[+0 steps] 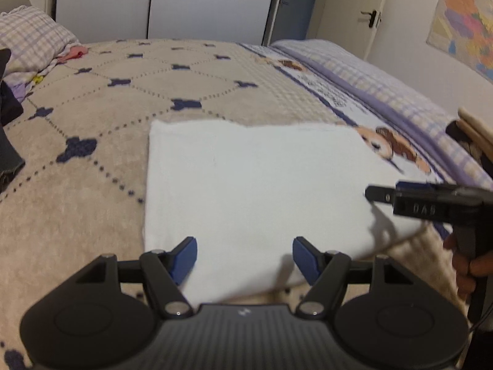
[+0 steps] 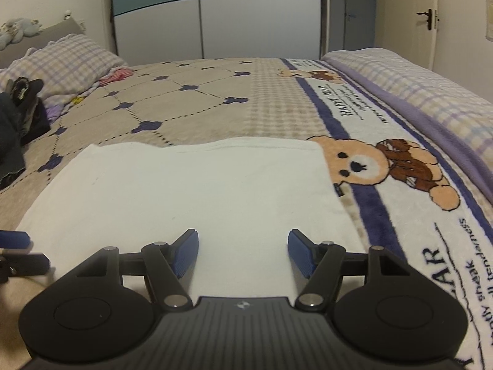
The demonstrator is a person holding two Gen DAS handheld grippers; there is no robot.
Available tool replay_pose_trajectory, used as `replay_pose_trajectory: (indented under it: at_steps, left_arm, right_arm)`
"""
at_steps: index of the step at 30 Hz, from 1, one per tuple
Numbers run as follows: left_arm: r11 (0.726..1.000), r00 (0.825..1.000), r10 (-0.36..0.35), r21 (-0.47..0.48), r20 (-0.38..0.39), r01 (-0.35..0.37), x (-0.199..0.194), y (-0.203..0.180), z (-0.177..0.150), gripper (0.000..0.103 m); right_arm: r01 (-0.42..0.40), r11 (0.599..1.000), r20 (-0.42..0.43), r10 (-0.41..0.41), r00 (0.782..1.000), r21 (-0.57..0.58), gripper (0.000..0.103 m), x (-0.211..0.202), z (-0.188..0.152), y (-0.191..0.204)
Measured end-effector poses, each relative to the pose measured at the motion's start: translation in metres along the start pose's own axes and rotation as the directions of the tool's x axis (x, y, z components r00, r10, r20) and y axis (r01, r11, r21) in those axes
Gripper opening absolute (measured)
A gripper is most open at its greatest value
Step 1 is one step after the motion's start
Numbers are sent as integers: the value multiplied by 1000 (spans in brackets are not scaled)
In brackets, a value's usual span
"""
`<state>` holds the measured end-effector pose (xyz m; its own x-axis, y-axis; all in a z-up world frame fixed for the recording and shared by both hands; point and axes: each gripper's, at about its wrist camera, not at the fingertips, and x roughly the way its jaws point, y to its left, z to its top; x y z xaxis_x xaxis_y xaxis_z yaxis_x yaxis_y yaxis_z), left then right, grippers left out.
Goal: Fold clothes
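While both grippers hang above it, the bed [image 2: 191, 104] is seen to fill most of each view, covered by a beige quilted blanket [image 1: 92, 117] with dark blue clover marks. Toward 3 o'clock in the right wrist view, a white band with a printed teddy bear [image 2: 363, 163] is laid along the blanket, and beyond it a lilac checked cover [image 2: 431, 98] is seen. At 12 o'clock a wardrobe [image 2: 215, 24] with pale and teal panels is set against the wall. A checked pillow [image 2: 61, 64] is found at 10 o'clock, with dark clothes [image 2: 12, 135] piled beside it at 9 o'clock.

The white garment [image 1: 252, 191] is spread flat at the centre of the bed as a folded rectangle; its right edge touches the bear print. Its near edge is reached by both grippers.

The left gripper [image 1: 245, 256] is held over the near edge of the garment, its blue fingers [image 1: 185, 256] spread wide with nothing between them. The right gripper [image 2: 243, 252] is likewise held wide apart and empty over the near edge. In the left wrist view it is seen from the side at 3 o'clock, over the garment's right edge, gripped by a hand [image 1: 468, 265]. A door handle [image 2: 428, 18] is visible at 2 o'clock.
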<state>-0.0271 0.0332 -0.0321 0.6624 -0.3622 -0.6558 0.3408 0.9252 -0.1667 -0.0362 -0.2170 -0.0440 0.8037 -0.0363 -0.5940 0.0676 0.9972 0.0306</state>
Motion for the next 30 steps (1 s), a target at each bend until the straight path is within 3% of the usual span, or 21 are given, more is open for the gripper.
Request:
replay_pose_trajectory:
  at_steps: [15,30]
  left_arm:
    - [999,999,47,-26,14,-47,35,12,9,71]
    - [999,1000,4,-44,0,-4,26,24,3,70]
  right_arm:
    - [64,997,-25,-63,998,43,67,18,4,-20]
    - [56,994,-59,-50,997,95,67,16,7,-39]
